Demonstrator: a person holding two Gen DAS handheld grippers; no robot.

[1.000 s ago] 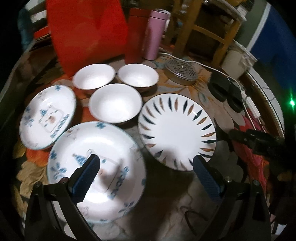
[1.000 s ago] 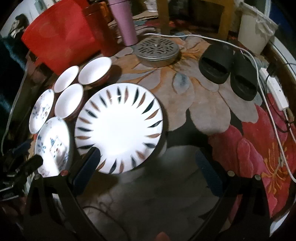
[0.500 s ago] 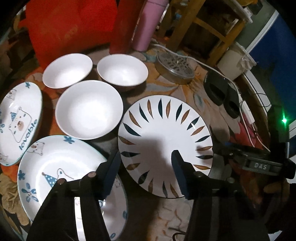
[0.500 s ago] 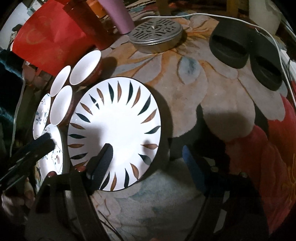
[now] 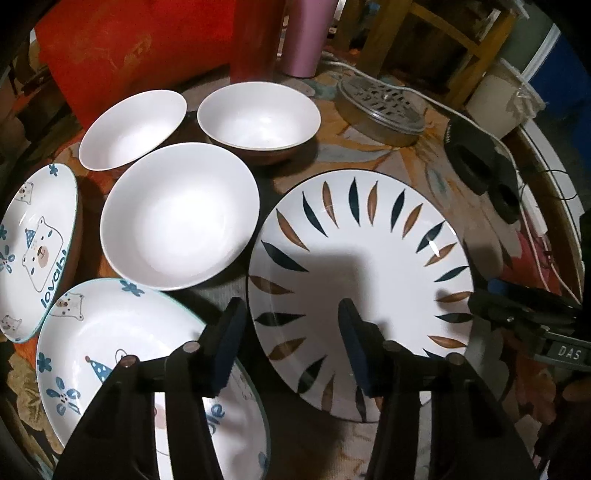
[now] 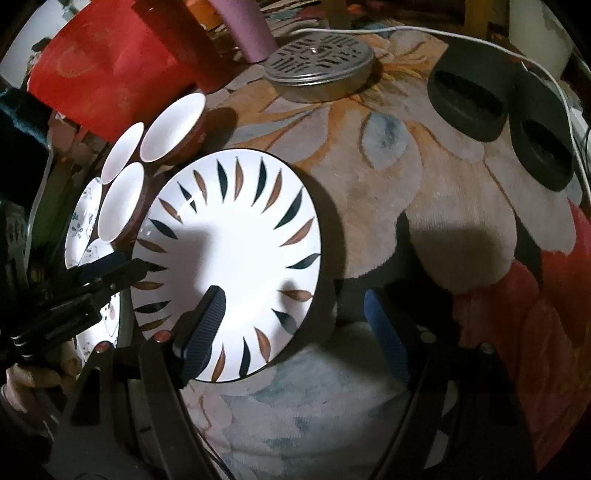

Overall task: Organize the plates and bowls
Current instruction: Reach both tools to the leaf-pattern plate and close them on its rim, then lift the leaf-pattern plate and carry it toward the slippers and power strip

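Observation:
A white plate with dark and brown leaf marks (image 5: pixel 365 258) (image 6: pixel 236 251) lies on the flowered cloth. My left gripper (image 5: pixel 291 339) is open, its jaws straddling the plate's left rim. My right gripper (image 6: pixel 295 325) is open, its jaws straddling the plate's right rim. Neither grips it. Two bear-print plates (image 5: pixel 110 350) (image 5: pixel 33 243) lie at the left. Three white bowls (image 5: pixel 177 218) (image 5: pixel 129 129) (image 5: pixel 258 118) stand behind them. The left gripper also shows in the right wrist view (image 6: pixel 107 273), the right one in the left wrist view (image 5: pixel 517 299).
A red bag (image 5: pixel 122 48), a red bottle (image 5: pixel 255 33) and a pink tumbler (image 5: pixel 306 37) stand at the back. A round metal lid (image 5: pixel 380 107), black slippers (image 6: pixel 498 110) and a white cable (image 6: pixel 480 40) lie right of the dishes.
Both grippers have moved in on the leaf plate from either side and narrowed their jaws, from wide open to half open around its rims.

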